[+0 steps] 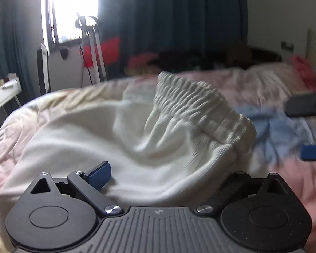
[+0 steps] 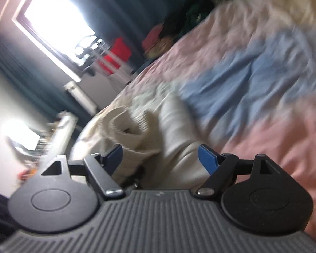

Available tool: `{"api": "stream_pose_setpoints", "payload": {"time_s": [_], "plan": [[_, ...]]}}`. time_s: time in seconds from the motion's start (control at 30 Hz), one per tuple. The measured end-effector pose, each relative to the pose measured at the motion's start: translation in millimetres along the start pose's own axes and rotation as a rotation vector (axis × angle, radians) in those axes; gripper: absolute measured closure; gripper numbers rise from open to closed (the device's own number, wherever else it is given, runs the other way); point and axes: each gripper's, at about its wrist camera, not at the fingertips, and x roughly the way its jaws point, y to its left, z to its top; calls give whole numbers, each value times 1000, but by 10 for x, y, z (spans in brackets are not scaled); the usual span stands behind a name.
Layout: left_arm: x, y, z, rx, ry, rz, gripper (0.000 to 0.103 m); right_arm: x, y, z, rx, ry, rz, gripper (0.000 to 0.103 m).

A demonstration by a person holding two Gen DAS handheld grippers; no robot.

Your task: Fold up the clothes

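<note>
**Both tongs open over the white garment on the bed**

My left tongs (image 1: 168,175) stand wide, with the cloth bulging up between the fingers but not pinched; only the left blue pad shows, the right one is hidden behind the fabric. I judge this hand has nothing gripped, so the garment lies under its own weight.

The white garment (image 1: 120,130) is the piece I am working on. It is spread across the near left part of the bed (image 1: 273,84), on the pink cover. Its ribbed elastic waistband (image 1: 198,103) stands up in a ridge toward the far right, which tells me the cloth is bunched there rather than flat. That ridge wants smoothing before any fold will sit cleanly.

My right tongs (image 2: 160,158) are tilted hard to one side and open fairly wide. A roll of the same white cloth sits between the two blue pads, but I cannot tell whether they press on it; the picture is blurred. I read it as hovering at an edge, ready to take hold.

A light blue garment (image 1: 278,130) lies just beside the white one on the right, likely waiting its turn. A dark flat object (image 1: 303,105) rests farther right on the cover, well away from my work.
</note>
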Motion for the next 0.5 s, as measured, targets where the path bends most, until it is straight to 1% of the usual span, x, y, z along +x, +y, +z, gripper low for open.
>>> {"api": "stream_pose_setpoints", "payload": {"time_s": [0.03,0.07,0.17,0.27,0.4,0.43,0.47,0.5], "plan": [[-59,54,-17,4,27,-11,3,35,-33,-12,37,30,38,22],[-158,77,-43,2,32,-31,3,73,-56,-27,67,57,66,22],[-455,146,-121,-5,49,-91,2,160,-40,-107,96,107,107,20],[-672,370,-168,-42,2,-100,1,264,40,-224,103,159,134,20],[-946,517,-172,-121,-44,-47,1,467,127,-343,109,218,145,21],[-1014,554,-173,-141,-56,-33,1,516,138,-361,118,214,148,21],[-992,629,-146,-151,-73,-18,1,564,149,-378,128,209,152,22],[-970,705,-118,-162,-89,-2,1,603,151,-383,138,186,130,23]]}}
